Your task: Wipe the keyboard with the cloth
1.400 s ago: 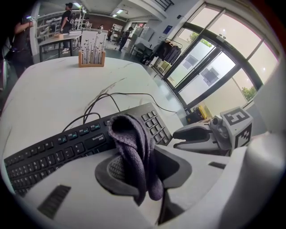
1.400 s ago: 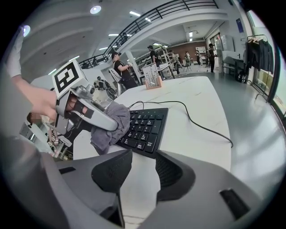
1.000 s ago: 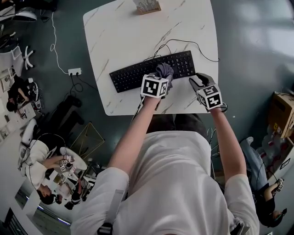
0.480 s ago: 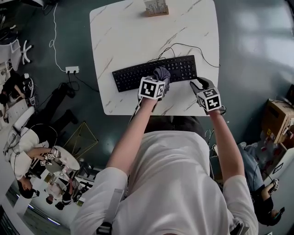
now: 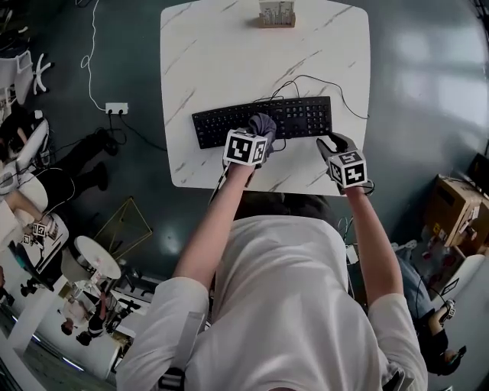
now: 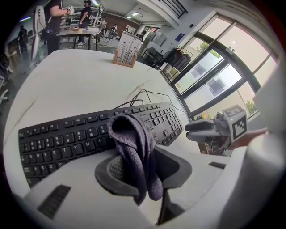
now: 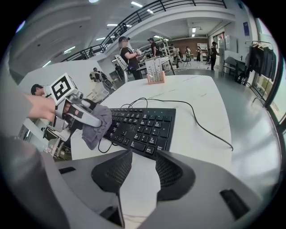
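Overhead, in the head view, a black keyboard (image 5: 263, 121) lay across the middle of the white marble-patterned table (image 5: 221, 53), its black cable (image 5: 321, 82) looping toward the upper right of the tabletop. The left gripper (image 6: 142, 174) had its jaws closed on a grey cloth (image 6: 134, 138), which bulged up in a folded bunch above the pads and hung down between them. In the head view that cloth sat over the keyboard's near edge, around its middle; whether it pressed on the keys could not be told.

The right gripper (image 7: 143, 162) had its jaws apart with only bare tabletop between them, just below the keyboard's right end in its own view and not touching it.

White key legends showed in the left gripper view, with R, T and Y legible at lower left; any brand mark was too small to read. Black-and-white square markers covered the cube on each gripper.

A wooden holder (image 5: 276, 14) of white slats stood at the table's top edge. On the floor at upper left lay a white power strip (image 5: 116, 108).
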A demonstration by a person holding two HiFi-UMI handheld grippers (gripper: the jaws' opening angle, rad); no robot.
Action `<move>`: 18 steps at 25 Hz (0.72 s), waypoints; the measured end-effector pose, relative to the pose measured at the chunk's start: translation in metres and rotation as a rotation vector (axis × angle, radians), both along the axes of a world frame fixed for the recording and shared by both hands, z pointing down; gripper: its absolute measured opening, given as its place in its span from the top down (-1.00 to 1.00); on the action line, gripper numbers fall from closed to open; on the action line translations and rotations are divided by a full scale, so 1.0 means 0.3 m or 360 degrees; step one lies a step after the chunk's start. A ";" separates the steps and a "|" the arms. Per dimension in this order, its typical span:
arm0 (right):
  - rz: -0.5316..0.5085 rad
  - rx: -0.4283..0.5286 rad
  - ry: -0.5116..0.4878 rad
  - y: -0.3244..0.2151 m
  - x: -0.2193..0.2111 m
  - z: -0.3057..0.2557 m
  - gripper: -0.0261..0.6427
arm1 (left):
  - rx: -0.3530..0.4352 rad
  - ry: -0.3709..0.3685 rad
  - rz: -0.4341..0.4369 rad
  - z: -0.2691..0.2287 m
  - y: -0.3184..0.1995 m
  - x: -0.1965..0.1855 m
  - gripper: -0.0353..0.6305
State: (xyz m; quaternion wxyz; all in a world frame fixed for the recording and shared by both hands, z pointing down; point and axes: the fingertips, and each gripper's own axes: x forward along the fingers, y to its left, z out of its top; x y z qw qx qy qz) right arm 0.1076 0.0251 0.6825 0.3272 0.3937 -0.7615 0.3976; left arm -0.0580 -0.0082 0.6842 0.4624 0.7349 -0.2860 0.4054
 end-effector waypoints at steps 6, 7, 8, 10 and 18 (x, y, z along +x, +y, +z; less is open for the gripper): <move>0.0002 -0.0009 0.0002 -0.014 -0.015 -0.006 0.44 | -0.0018 0.0012 -0.0056 0.009 0.003 -0.057 0.53; -0.0005 -0.0008 0.0006 -0.016 -0.019 -0.008 0.44 | -0.0023 0.0016 -0.0063 0.012 0.005 -0.067 0.53; -0.0014 -0.0007 0.0011 -0.017 -0.023 -0.010 0.44 | -0.0024 0.0019 -0.0068 0.014 0.006 -0.075 0.53; -0.0033 -0.0006 0.0019 -0.019 -0.031 -0.015 0.44 | -0.0024 0.0021 -0.0074 0.015 0.005 -0.094 0.53; -0.0100 -0.0006 0.0024 -0.030 -0.074 -0.021 0.44 | -0.0033 0.0021 -0.0126 0.008 -0.008 -0.189 0.53</move>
